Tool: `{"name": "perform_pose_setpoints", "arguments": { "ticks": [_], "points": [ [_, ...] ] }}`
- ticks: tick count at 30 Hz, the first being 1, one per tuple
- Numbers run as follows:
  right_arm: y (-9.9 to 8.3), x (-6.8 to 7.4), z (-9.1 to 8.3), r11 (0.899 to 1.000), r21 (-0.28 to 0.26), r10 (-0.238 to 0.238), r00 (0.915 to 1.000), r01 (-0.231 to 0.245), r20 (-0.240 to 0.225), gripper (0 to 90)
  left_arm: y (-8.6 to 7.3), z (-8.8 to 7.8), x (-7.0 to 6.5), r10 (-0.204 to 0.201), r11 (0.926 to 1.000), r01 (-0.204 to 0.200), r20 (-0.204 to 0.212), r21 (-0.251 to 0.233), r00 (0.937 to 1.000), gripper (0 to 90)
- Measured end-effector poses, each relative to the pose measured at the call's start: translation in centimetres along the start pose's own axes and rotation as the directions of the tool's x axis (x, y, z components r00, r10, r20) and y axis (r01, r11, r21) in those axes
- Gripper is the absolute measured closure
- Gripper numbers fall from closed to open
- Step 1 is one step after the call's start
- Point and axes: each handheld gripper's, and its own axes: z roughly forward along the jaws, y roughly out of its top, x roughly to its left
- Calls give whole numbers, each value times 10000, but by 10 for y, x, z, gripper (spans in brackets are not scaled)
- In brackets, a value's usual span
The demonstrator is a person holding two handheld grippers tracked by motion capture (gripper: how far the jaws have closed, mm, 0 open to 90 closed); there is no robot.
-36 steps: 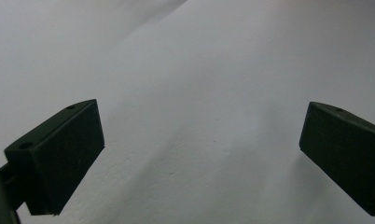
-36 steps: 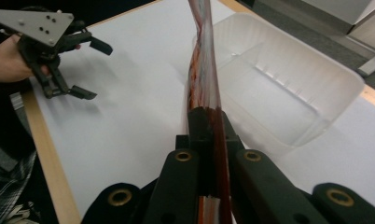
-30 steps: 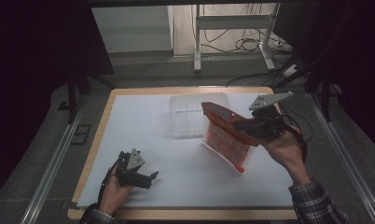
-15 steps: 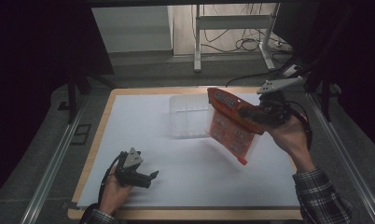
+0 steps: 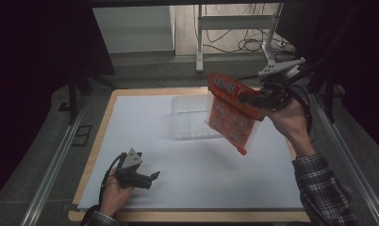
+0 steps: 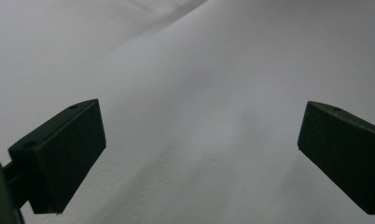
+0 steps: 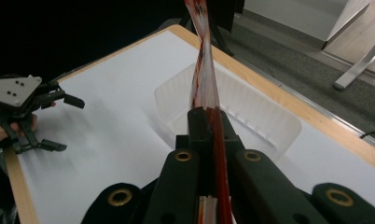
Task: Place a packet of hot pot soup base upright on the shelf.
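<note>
My right gripper (image 5: 251, 100) is shut on a flat red snack bag (image 5: 231, 112), held in the air at the right of the table, its lower corner hanging down. In the right gripper view the red snack bag (image 7: 203, 70) stands edge-on, pinched between the closed jaws of my right gripper (image 7: 208, 122). Just behind and below the bag sits a clear plastic bin (image 5: 191, 117) on the white sheet. My left gripper (image 5: 153, 178) rests low at the near left, jaws open and empty; in the left gripper view its fingertips (image 6: 66, 149) stand wide apart over bare white sheet.
The white sheet covers a wood-edged table (image 5: 108, 110). Metal rails (image 5: 55, 160) run along both sides. A white stand's legs and cables (image 5: 234, 44) lie on the floor beyond the far edge.
My right hand has lifted the red snack bag up and toward the far side, from just above the sheet to well over the bin's height. The left gripper has stayed put.
</note>
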Motion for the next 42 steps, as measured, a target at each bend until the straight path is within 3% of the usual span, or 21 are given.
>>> {"name": "perform_pose_setpoints", "arguments": {
  "ticks": [8, 25, 42],
  "points": [
    [22, -9, 10, 9999, -108, -112, 9998, 114, 180, 891, 0, 0, 0, 85, 10000, -85, -111, 25, 9999, 4],
    [38, -37, 43, 9998, -122, 135, 9992, -131, 381, 891, -1, 1, 2, 29, 9999, -23, -433, 139, 9991, 0],
    [60, -56, 84, 9990, -405, 172, 9998, -167, 141, 891, -1, 1, 2, 7, 9998, 3, -498, 215, 9988, 0]
  ]
}}
